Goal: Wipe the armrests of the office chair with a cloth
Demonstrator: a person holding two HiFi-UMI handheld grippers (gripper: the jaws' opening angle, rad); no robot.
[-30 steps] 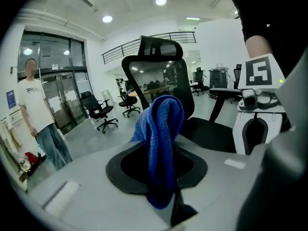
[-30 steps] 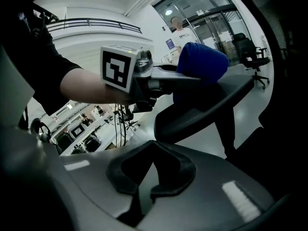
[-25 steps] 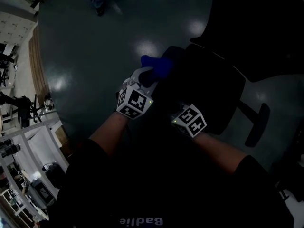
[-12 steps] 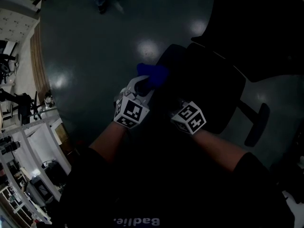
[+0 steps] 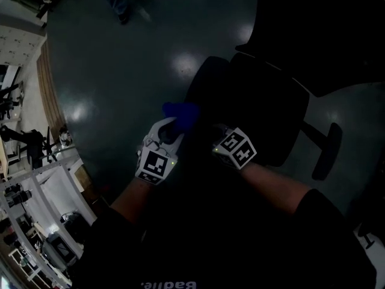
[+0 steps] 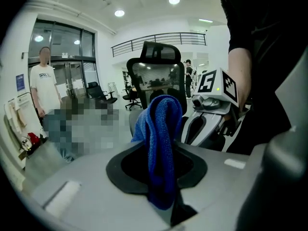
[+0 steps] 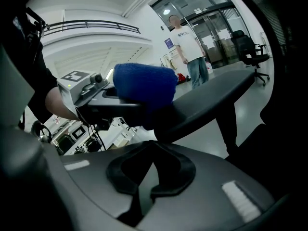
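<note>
Head view dim — gripper views bright, fisheye-warped.

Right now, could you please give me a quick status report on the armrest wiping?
Left tongs shut on the cloth. Right tongs shut, empty. Cloth on the armrest, near end. Nothing in the way.
</note>
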